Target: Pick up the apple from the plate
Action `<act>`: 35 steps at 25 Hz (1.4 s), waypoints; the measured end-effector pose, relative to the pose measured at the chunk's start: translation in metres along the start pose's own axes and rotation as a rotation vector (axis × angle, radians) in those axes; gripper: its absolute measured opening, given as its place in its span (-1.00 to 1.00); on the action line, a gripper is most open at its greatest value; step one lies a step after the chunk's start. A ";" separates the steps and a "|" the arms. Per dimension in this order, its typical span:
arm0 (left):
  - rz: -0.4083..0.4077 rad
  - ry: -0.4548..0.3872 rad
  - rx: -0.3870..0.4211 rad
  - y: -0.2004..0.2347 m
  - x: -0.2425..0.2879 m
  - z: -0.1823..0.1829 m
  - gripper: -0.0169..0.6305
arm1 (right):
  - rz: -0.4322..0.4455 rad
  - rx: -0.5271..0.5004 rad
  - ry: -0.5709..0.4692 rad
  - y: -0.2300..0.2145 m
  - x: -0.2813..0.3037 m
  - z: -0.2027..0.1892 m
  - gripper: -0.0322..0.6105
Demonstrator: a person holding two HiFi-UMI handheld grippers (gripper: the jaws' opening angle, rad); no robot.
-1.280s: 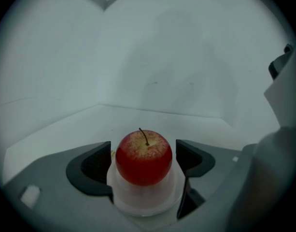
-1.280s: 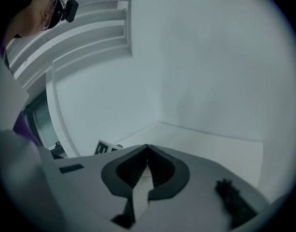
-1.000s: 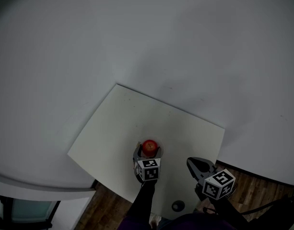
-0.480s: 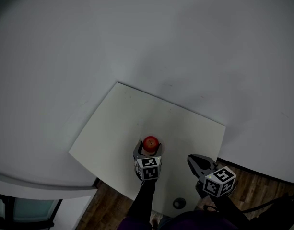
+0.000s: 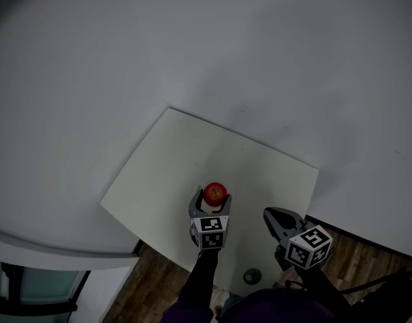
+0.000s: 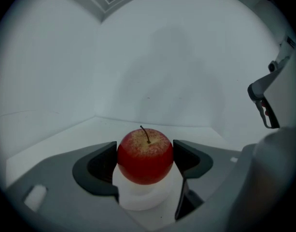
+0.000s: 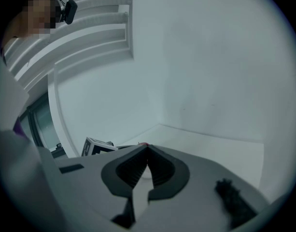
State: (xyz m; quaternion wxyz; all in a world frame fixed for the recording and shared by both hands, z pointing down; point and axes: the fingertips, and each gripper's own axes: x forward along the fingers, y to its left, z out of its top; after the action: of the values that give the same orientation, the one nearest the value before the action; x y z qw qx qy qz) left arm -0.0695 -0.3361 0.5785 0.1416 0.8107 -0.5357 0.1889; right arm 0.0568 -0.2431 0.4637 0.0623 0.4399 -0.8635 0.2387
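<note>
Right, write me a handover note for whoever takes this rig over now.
The left gripper is shut on the red, yellow-topped apple, with pads on both its sides.
The right gripper is shut and empty, over the near edge of the white table.
The small white plate sits directly under the apple; whether they touch is unclear.
Done: the grasp.
Left: lift the apple clear of the plate.

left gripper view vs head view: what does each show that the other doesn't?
Left gripper view only: the stem on the apple, the white plate under it, and both pads against the apple's sides. Head view only: the whole table, the wooden floor, and the right gripper in full with jaws together. Both: the apple, the left gripper shut on it, and some of the right gripper.
</note>
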 end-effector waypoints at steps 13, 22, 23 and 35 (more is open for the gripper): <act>0.015 -0.013 0.021 -0.012 -0.036 -0.002 0.20 | 0.000 -0.009 -0.002 0.006 -0.005 -0.002 -0.87; -0.028 -0.030 0.004 -0.029 -0.051 -0.014 0.20 | -0.035 -0.018 0.000 0.005 -0.013 -0.005 -0.87; -0.027 -0.027 0.012 -0.030 -0.053 -0.015 0.20 | -0.036 -0.021 -0.001 0.005 -0.014 -0.004 -0.87; -0.037 0.005 0.016 -0.039 -0.071 -0.033 0.20 | -0.015 -0.058 0.001 0.014 -0.014 -0.004 -0.87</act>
State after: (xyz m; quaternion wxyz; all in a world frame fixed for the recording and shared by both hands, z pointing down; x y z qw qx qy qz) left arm -0.0635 -0.2486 0.5738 0.1398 0.8211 -0.5189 0.1925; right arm 0.0541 -0.2241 0.4581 0.0774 0.4442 -0.8667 0.2132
